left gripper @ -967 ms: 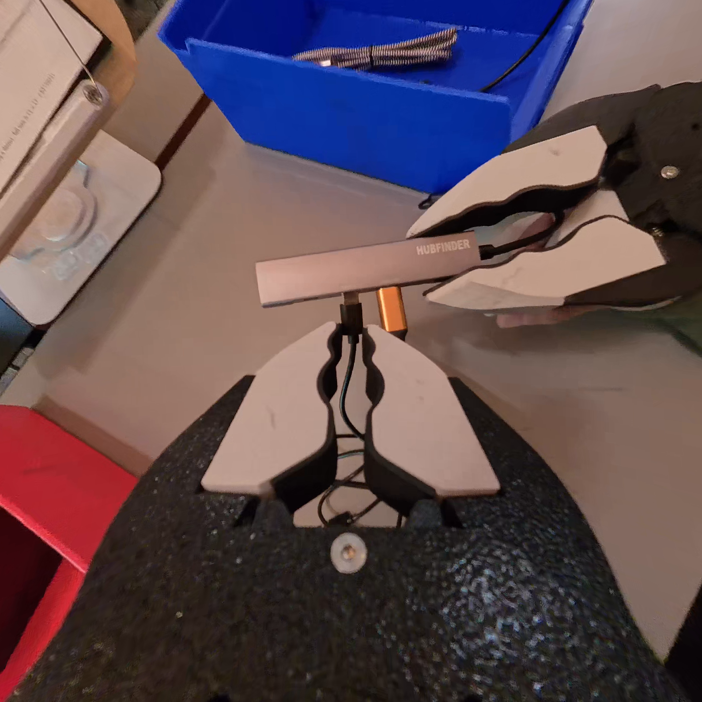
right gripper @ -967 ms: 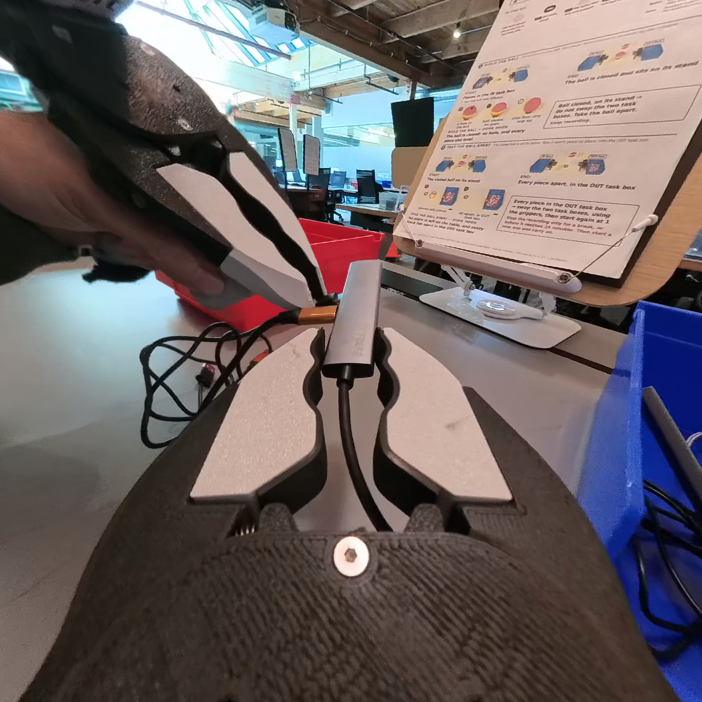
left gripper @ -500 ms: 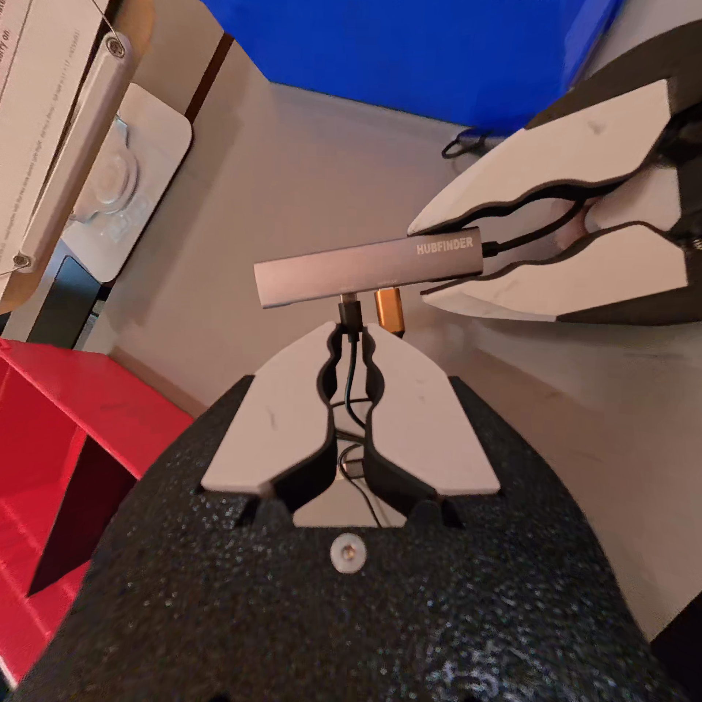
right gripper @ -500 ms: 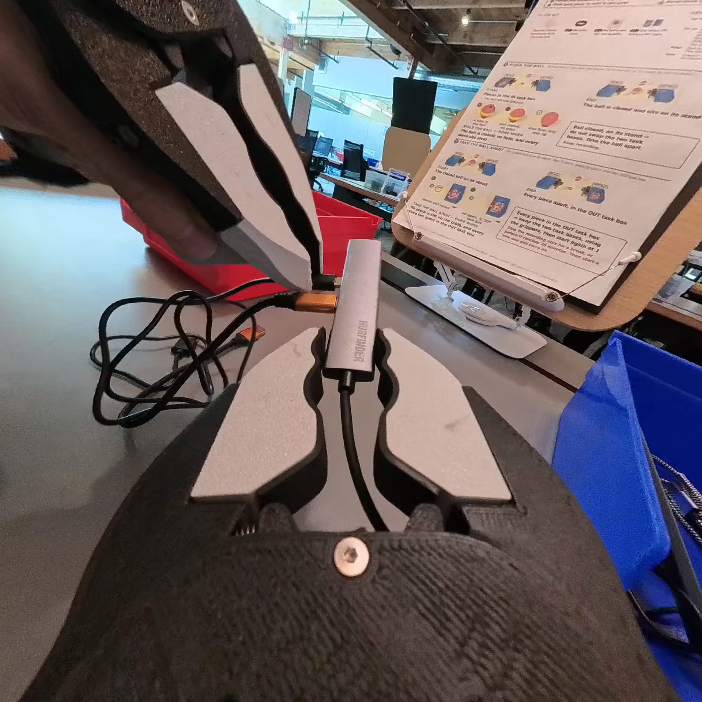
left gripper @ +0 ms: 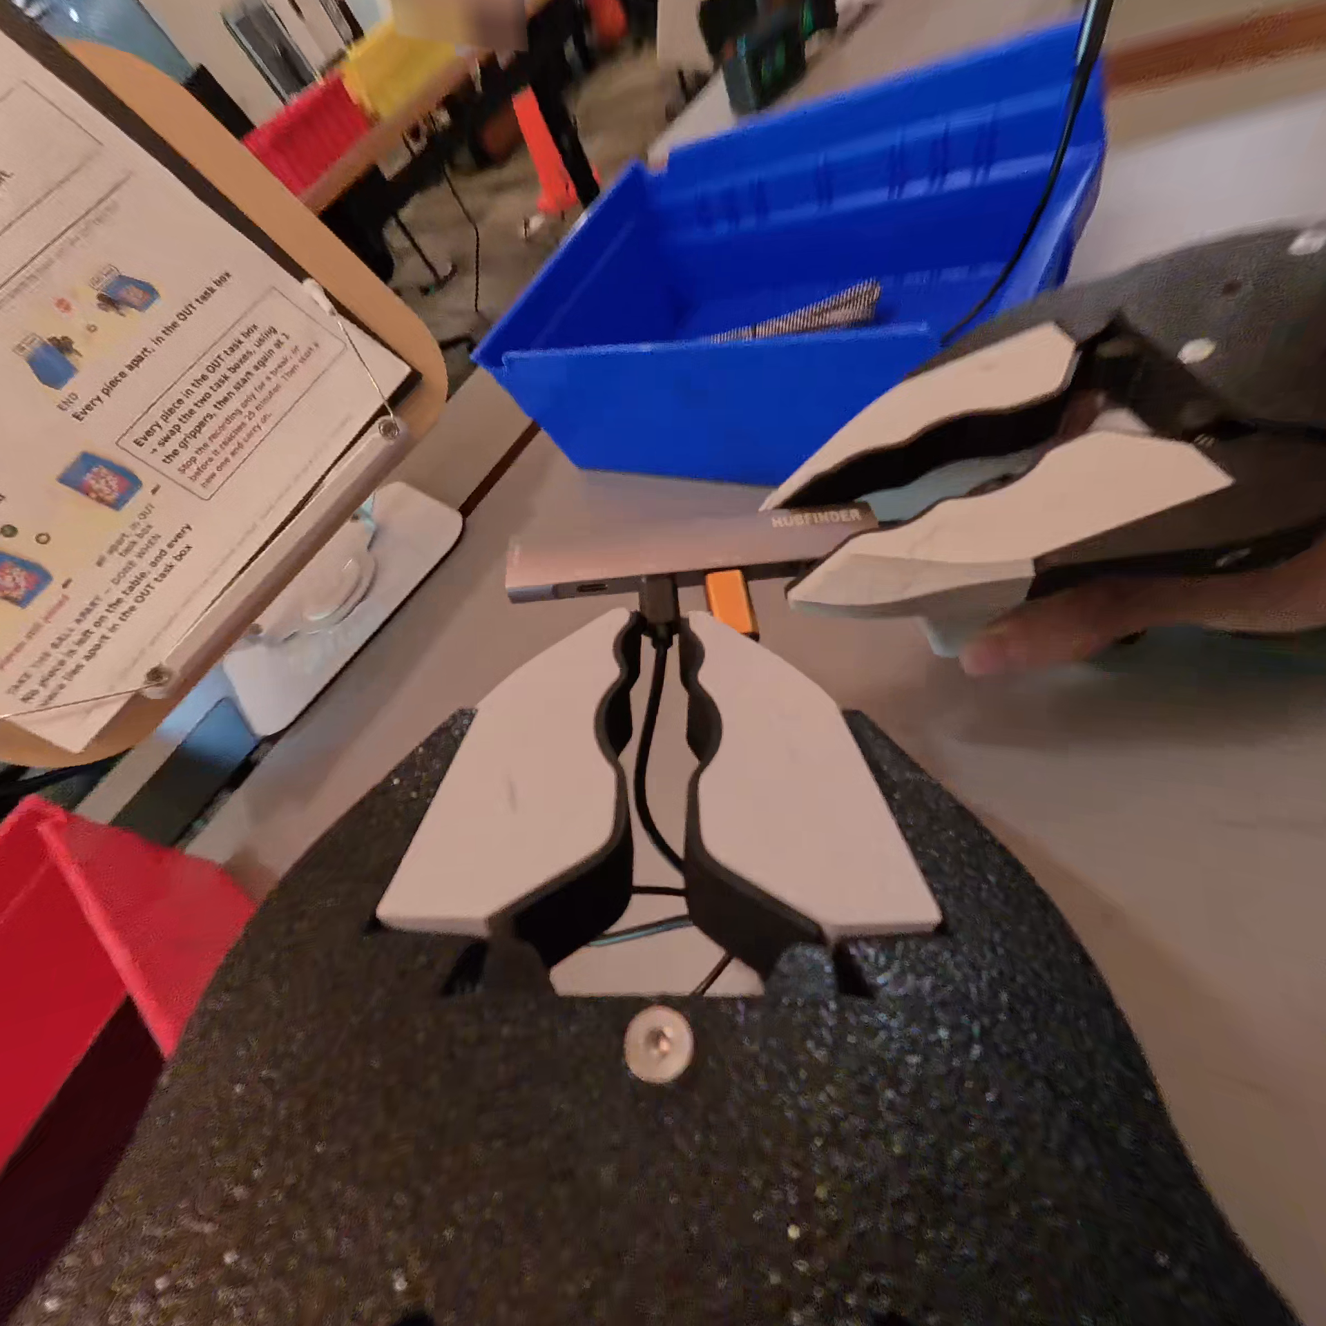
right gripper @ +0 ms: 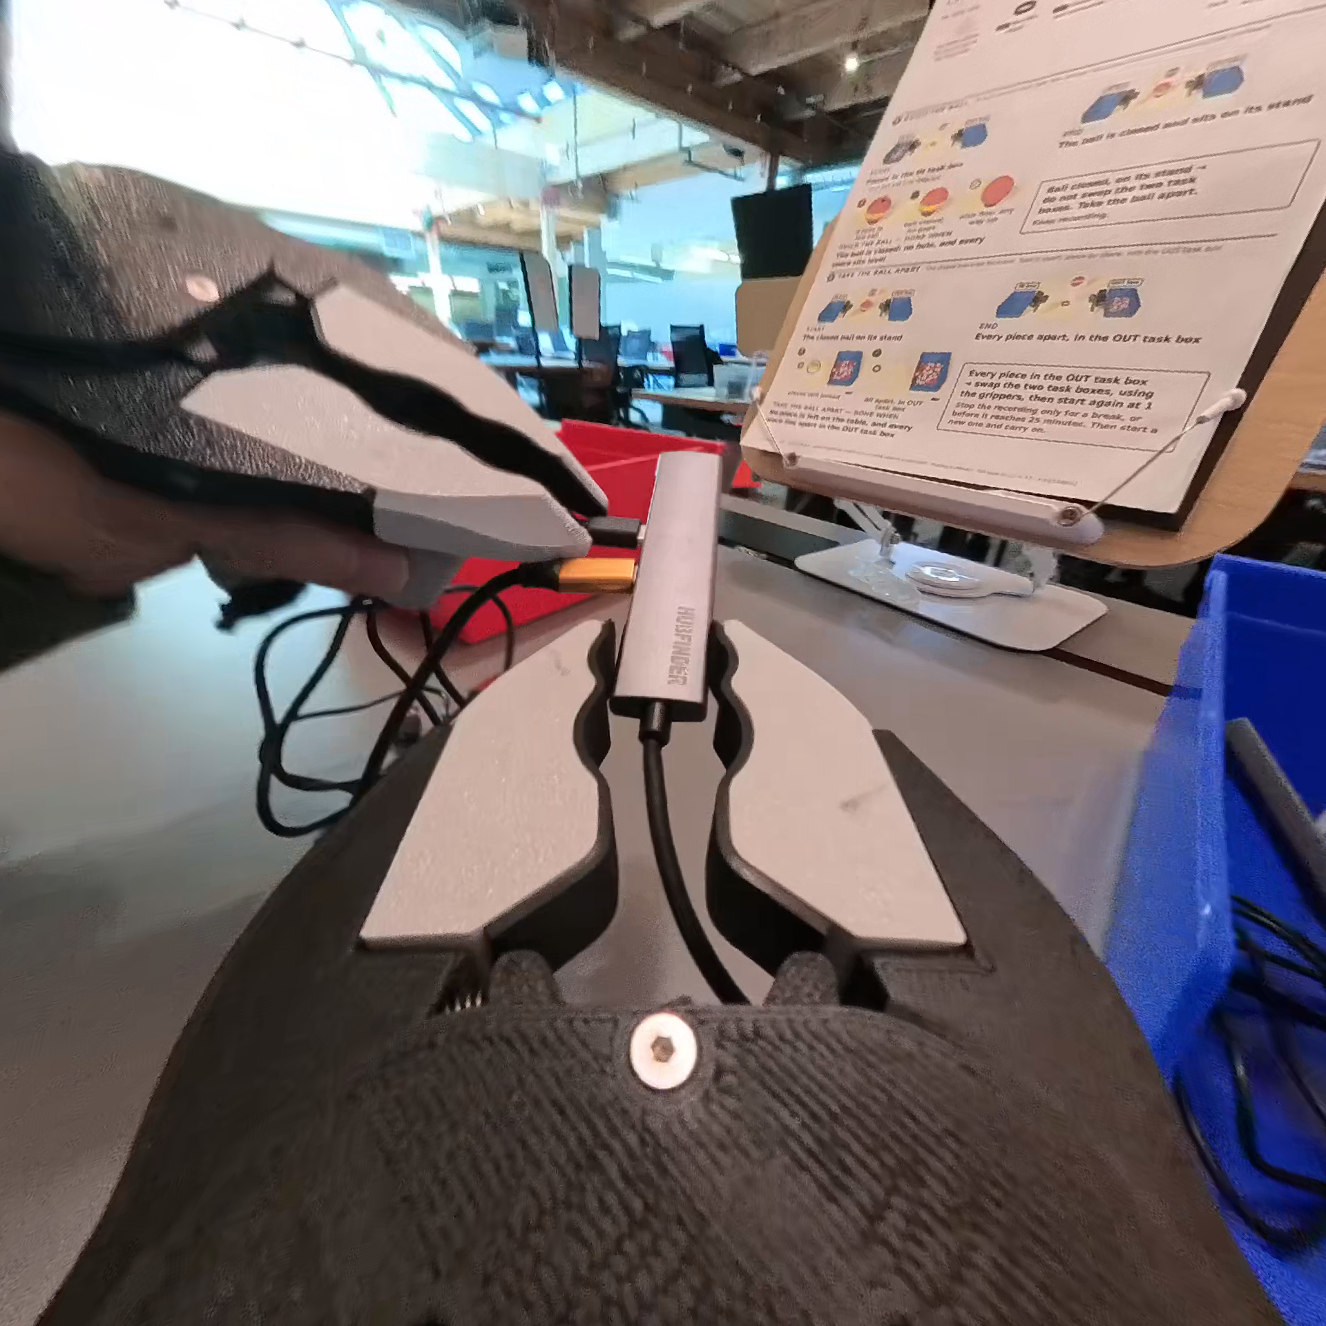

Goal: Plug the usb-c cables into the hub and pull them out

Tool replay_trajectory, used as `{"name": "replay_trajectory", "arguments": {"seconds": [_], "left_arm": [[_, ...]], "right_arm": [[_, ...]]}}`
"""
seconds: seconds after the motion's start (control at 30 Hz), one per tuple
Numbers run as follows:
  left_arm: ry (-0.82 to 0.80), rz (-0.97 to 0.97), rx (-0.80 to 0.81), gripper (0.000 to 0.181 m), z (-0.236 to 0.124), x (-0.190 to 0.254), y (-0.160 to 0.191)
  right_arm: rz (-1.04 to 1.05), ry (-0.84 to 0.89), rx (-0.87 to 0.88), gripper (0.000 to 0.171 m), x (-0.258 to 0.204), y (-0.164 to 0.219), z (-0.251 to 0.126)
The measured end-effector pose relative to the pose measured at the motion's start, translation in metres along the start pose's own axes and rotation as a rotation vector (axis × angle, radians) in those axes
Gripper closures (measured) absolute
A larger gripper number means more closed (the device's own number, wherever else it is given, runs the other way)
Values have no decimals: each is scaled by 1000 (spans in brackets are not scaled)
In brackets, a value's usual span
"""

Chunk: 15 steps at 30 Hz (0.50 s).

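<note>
A slim grey hub [left gripper: 646,556] is held in the air above the table. My right gripper [right gripper: 660,660] is shut on the hub's [right gripper: 671,574] cable end. My left gripper [left gripper: 656,628] is shut on a black usb-c plug [left gripper: 656,599] that sits in the hub's side. The same plug [right gripper: 613,532] shows at the left gripper's tips in the right wrist view. An orange plug [left gripper: 730,599] sits in the port beside it, nearer the right gripper, also seen in the right wrist view [right gripper: 597,574]. Their black cables [right gripper: 323,717] trail in loops down to the table.
A blue bin [left gripper: 717,402] with a braided cable [left gripper: 803,319] stands behind the hub. A red bin [left gripper: 79,933] is at the left. An instruction sheet on a stand [left gripper: 179,402] leans at the far left, its white base [right gripper: 954,595] on the table. Some 4 centimetres of space lies between my two pairs of fingers.
Both grippers kept their hold. The left wrist view tilted up, so the blue bin's inside and the sheet stand came into view. The black plug shows a little metal at the hub's side.
</note>
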State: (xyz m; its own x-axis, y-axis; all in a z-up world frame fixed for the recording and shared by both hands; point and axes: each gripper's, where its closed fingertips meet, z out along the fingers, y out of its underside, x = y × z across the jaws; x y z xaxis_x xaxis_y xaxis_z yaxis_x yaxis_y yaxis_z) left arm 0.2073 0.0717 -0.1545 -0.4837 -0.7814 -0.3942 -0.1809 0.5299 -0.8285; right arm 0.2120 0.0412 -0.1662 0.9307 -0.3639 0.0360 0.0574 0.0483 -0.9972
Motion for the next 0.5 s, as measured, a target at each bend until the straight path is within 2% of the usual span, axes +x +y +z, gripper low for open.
{"name": "replay_trajectory", "arguments": {"seconds": [0.13,0.37,0.5], "left_arm": [[25,-171,62,172,2,1,-1],[94,-416,39,173,2,5,-3],[119,-546,48,174,-2,2,-5]], "right_arm": [[40,-7,49,146,3,-5,-2],[32,35,159,141,8,-17,-8],[18,50,159,138,8,-17,-8]]}}
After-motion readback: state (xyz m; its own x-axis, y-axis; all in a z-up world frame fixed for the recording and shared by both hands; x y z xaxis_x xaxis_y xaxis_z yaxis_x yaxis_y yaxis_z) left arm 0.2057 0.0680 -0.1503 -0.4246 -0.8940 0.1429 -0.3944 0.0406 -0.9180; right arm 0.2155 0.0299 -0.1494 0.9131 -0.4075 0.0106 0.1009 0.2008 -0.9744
